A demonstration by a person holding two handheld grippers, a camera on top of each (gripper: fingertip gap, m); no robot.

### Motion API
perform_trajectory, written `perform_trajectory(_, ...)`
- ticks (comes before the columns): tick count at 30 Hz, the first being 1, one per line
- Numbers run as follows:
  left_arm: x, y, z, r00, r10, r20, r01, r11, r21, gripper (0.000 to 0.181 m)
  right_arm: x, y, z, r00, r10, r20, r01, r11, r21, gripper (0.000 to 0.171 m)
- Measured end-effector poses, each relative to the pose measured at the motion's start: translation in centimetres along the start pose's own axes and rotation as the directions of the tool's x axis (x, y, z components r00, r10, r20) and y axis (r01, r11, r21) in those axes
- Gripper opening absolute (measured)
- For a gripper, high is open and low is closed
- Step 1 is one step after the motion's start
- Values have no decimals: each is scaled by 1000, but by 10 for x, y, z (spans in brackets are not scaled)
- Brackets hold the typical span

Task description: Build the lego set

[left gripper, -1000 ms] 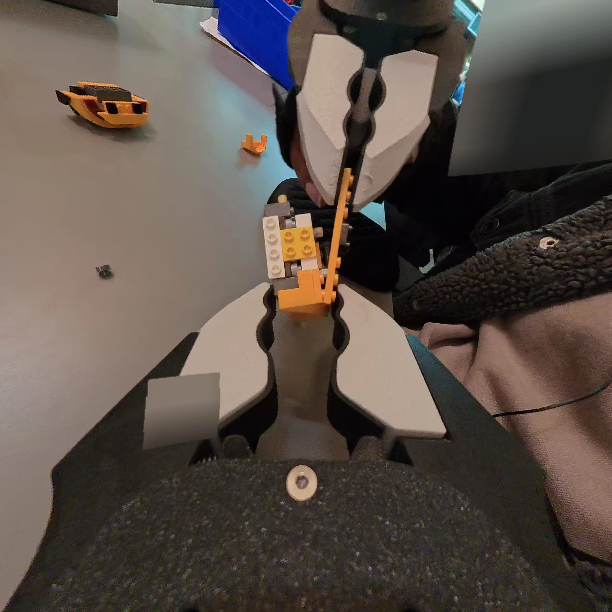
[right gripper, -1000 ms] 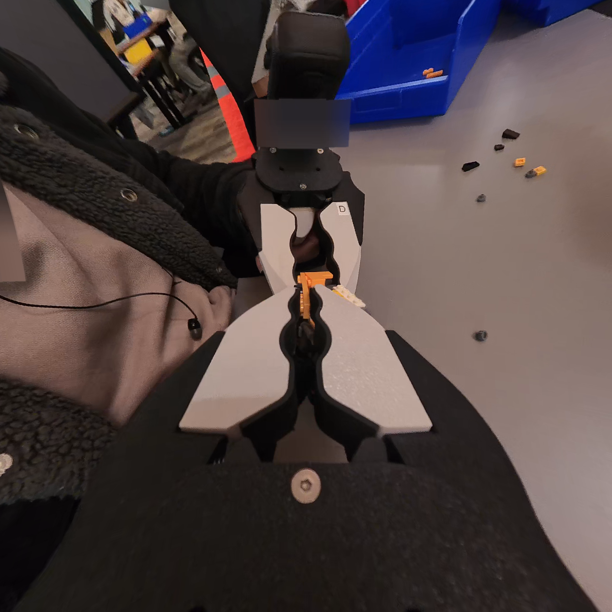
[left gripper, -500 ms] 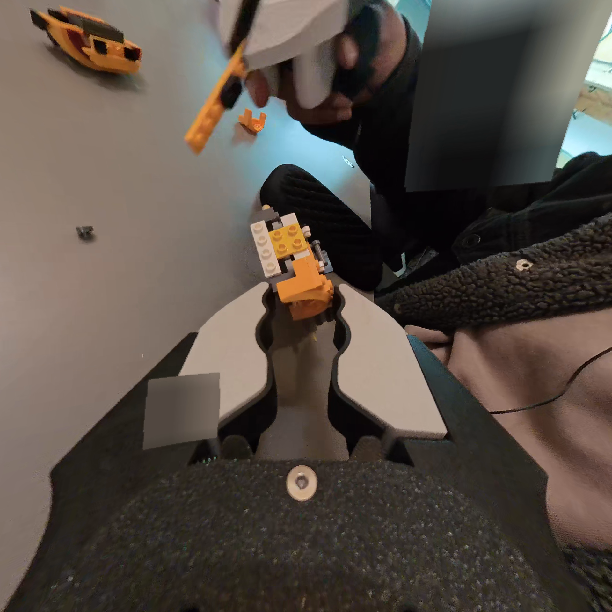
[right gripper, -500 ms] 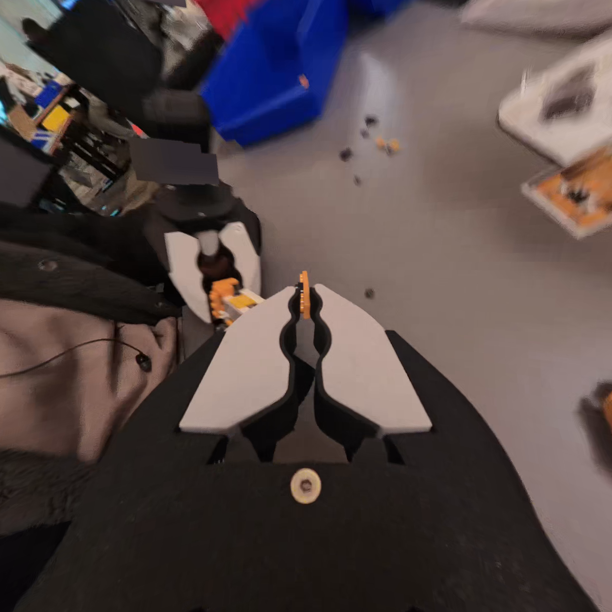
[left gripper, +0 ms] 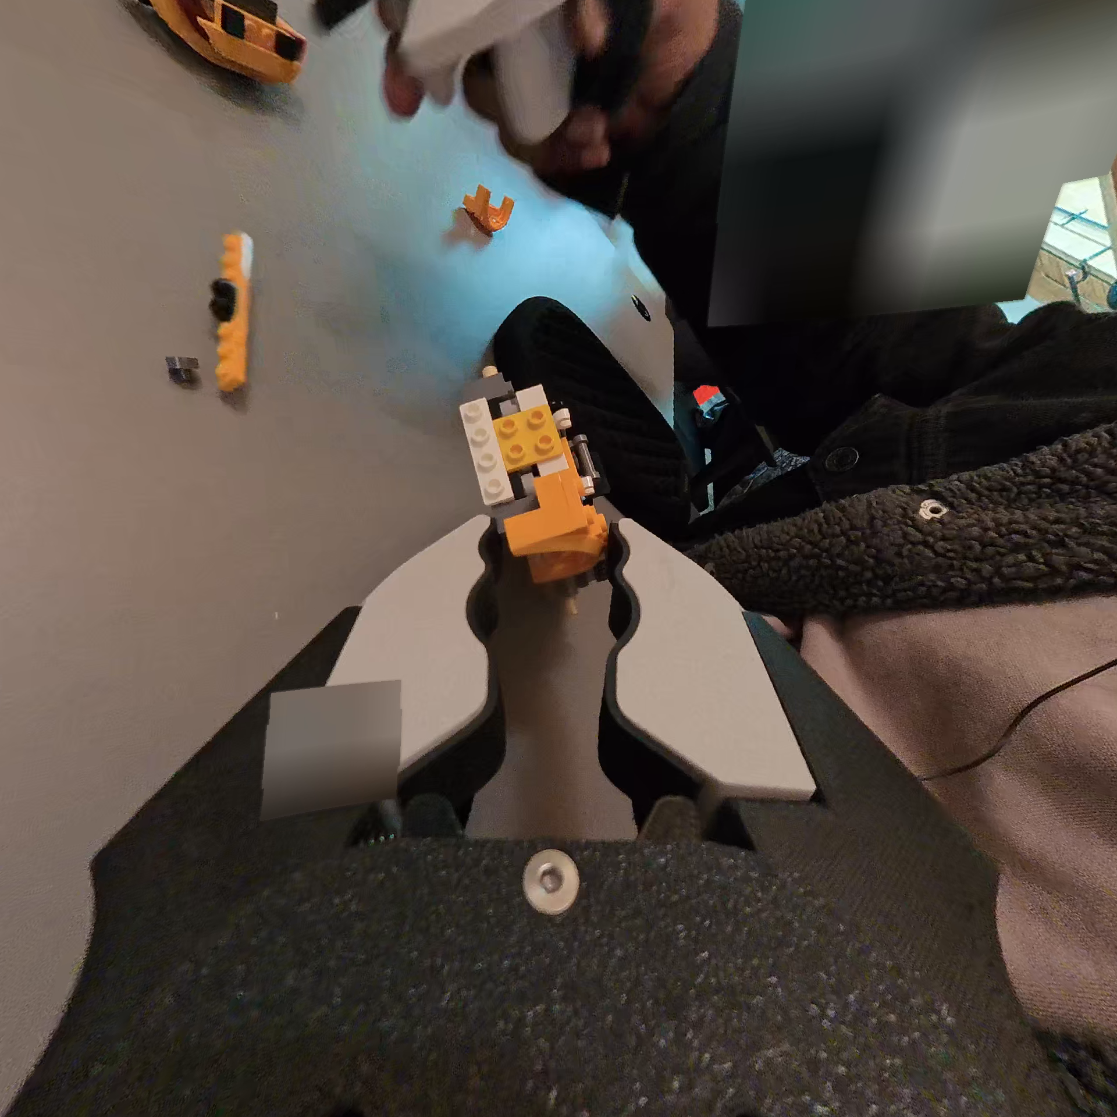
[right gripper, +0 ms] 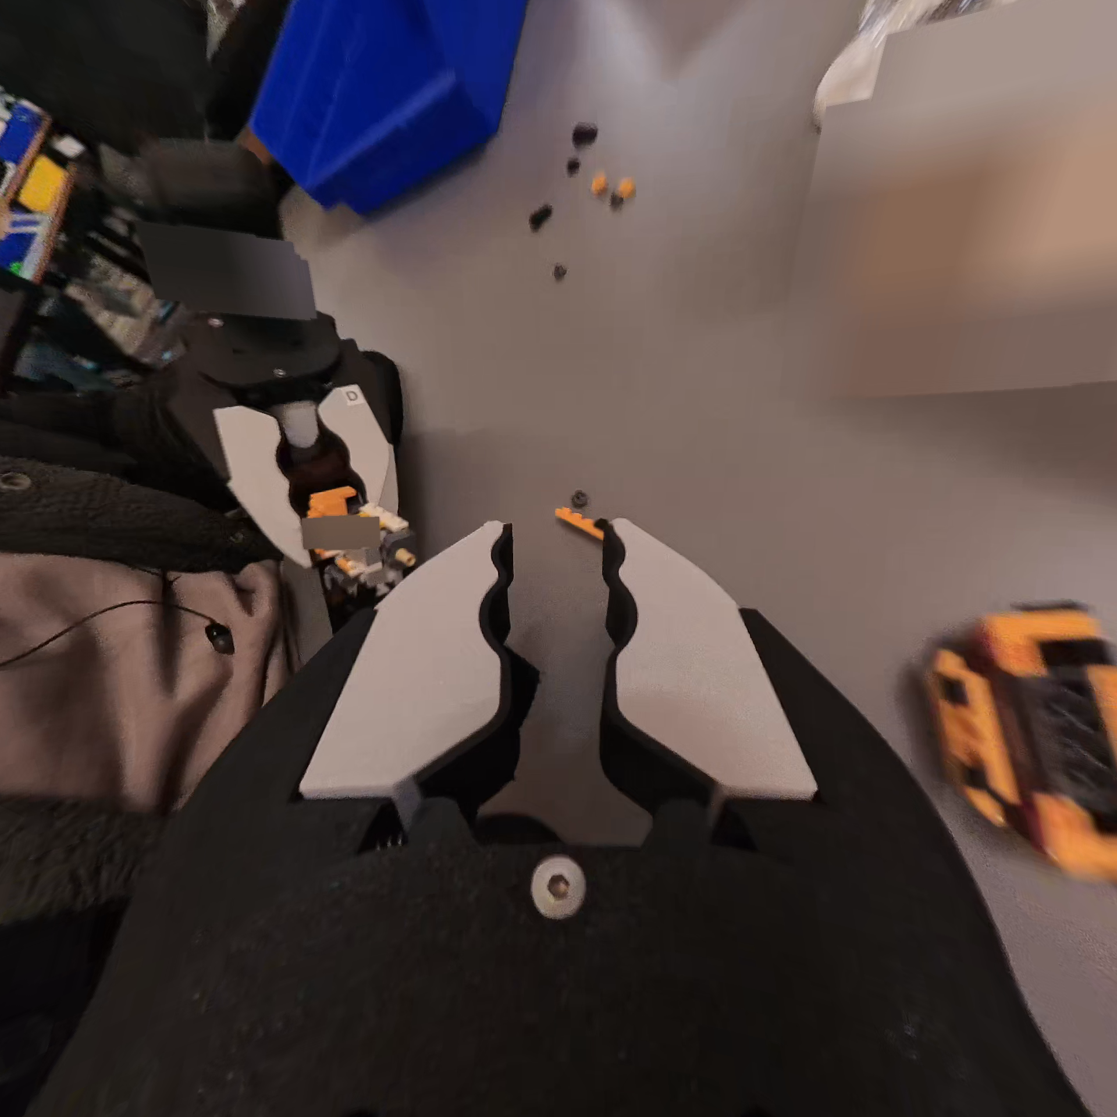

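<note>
Here, in the left wrist view, the left gripper [left gripper: 553,544] is clamped on a partly built Lego block assembly of orange, yellow, white and grey bricks [left gripper: 530,477]; its pale grey fingers [left gripper: 423,610] pinch the orange lower end, and the studded white and yellow bricks stick out beyond the tips. The assembly is held above the edge of the smooth grey table [left gripper: 121,544], next to a dark ribbed sleeve [left gripper: 598,423]. On the table, well apart from the assembly, lies a long thin orange Lego plate [left gripper: 234,311] with a small black piece on it and a tiny dark grey piece [left gripper: 181,369] just beside it. Farther off sit a small orange clip-shaped piece [left gripper: 488,211] and a finished orange-and-black Lego car [left gripper: 236,39]. The right gripper [left gripper: 483,54] shows blurred at the top.

In the right wrist view, the right gripper [right gripper: 556,532] stands open with nothing between its jaws. The long orange plate [right gripper: 579,523] lies on the table just past the right fingertip, with a small black round piece [right gripper: 580,497] near it. A scatter of small black and orange loose pieces [right gripper: 595,181] lies farther out, near a blue plastic bin [right gripper: 387,97]. The orange-and-black car [right gripper: 1033,725] is blurred at the right. At the left, the left gripper [right gripper: 338,514] holds the assembly [right gripper: 356,544] beside a black fleece jacket [right gripper: 109,514].
</note>
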State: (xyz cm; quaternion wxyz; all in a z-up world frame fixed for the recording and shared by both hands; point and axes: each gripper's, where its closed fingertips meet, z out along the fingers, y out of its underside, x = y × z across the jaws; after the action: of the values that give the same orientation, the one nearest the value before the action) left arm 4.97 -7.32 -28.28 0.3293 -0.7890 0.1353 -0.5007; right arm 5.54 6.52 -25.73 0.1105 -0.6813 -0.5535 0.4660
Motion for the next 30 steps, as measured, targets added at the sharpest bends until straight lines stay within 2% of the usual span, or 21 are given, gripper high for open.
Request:
perform_trajectory(2, 0, -1, 0, 1000, -2, -3, 2, 1000, 4, 33, 6, -1, -41, 987, -98, -127, 103, 994, 33, 26)
perform_trajectory(4, 0, -2, -1, 1000, -6, -6, 6, 1000, 10, 33, 12, 14, -76, 952, -178, -247, 185, 983, 5, 23)
perform_trajectory(8, 0, -3, -1, 1000, -6, -9, 6, 1000, 15, 33, 45, 72, -126, 860, -162, -484, 131, 987, -97, 22)
perform_trajectory(10, 0, -3, -1, 1000, -3, -7, 3, 1000, 14, 33, 62, 108, -143, 820, -178, -544, 98, 980, -172, 21)
perform_trajectory(13, 0, -3, 0, 1000, -4, -4, 4, 1000, 13, 33, 64, 140, -145, 804, -267, -532, 149, 956, -253, 17)
perform_trajectory(16, -1, -3, 0, 1000, -5, 4, 5, 1000, 12, 33, 59, 149, -136, 774, -351, -527, 214, 928, -304, 16)
perform_trajectory(20, -1, -2, 0, 1000, -1, 10, 1, 1000, 11, 33, 78, 166, -132, 699, -453, -553, 190, 864, -467, 20)
perform_trajectory(30, 0, -2, 0, 1000, -1, 2, 1, 1000, 15, 33, 107, 152, -136, 634, -513, -578, 191, 829, -526, 15)
